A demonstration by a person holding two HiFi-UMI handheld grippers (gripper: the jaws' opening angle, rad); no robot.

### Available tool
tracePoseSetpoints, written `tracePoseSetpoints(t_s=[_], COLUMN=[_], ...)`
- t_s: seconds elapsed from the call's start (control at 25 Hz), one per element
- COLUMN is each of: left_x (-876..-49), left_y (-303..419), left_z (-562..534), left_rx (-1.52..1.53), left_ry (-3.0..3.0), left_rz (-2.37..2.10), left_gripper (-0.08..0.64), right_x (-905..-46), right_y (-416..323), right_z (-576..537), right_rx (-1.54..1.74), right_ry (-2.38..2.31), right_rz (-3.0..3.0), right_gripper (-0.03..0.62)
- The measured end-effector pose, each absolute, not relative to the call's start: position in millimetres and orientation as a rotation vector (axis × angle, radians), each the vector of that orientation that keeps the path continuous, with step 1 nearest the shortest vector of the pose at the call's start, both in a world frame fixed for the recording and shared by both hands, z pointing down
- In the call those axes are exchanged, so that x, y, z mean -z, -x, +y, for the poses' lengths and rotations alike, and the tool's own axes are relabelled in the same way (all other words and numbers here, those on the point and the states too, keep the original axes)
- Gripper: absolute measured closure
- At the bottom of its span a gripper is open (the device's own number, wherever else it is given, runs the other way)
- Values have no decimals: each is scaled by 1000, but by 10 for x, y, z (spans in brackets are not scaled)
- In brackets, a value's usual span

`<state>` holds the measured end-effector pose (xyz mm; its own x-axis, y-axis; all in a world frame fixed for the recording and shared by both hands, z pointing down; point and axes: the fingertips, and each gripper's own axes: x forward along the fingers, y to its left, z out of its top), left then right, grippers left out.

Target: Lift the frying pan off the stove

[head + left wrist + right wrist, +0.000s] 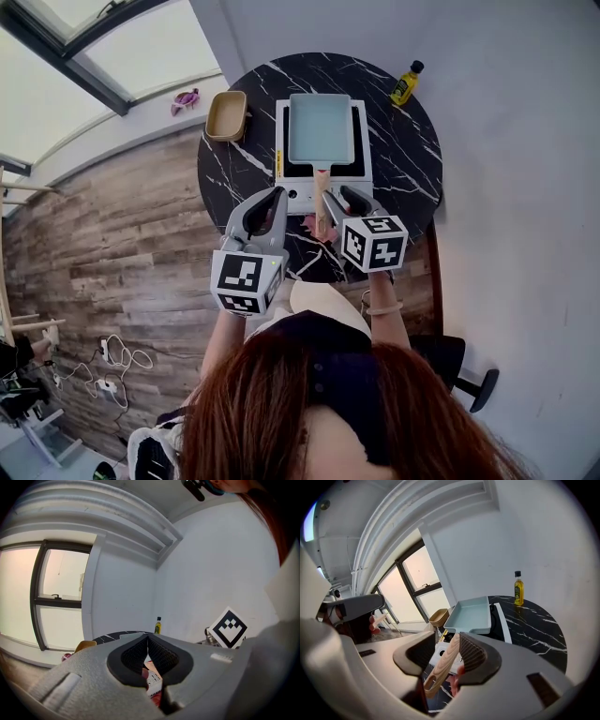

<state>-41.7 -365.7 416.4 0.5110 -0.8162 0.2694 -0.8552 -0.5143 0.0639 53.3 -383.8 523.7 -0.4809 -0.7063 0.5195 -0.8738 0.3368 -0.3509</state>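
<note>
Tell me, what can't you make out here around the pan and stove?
- Head view: the right tongs cover part of the stove and its front panel.
- Right gripper view: the frying pan has its wooden handle between the open tongs; whether a pad touches it is unclear.
- Left gripper view: the left tongs hide the pan behind their own body.
- Every view: the bottle has a label too small to read.

Frying pan (321,127): pale blue, smooth satin coating. Handle (443,665): light wood, visible grain, matt. Table (412,155): black marble look, white veins, polished. Stove (292,195): white casing, glossy black top. Right gripper (447,638): grey pebbled plastic; pads (472,656) black, ribbed. Floor (122,234): weathered wood planks.
</note>
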Motion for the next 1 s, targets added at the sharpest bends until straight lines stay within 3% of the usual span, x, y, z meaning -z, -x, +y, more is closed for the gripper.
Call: tracePoseSetpoints(t_s=[1.0], left_x=[-4433], left_y=[387], left_z=[-3988], left_rx=[-383], left_ry=[-2499], left_rz=[-1416], left_gripper=[548], right_x=[-5925], right_y=[-356], right_z=[-4040], right_rx=[-1224], right_ry=[-1195], right_rz=[-2246], right_gripper=[327])
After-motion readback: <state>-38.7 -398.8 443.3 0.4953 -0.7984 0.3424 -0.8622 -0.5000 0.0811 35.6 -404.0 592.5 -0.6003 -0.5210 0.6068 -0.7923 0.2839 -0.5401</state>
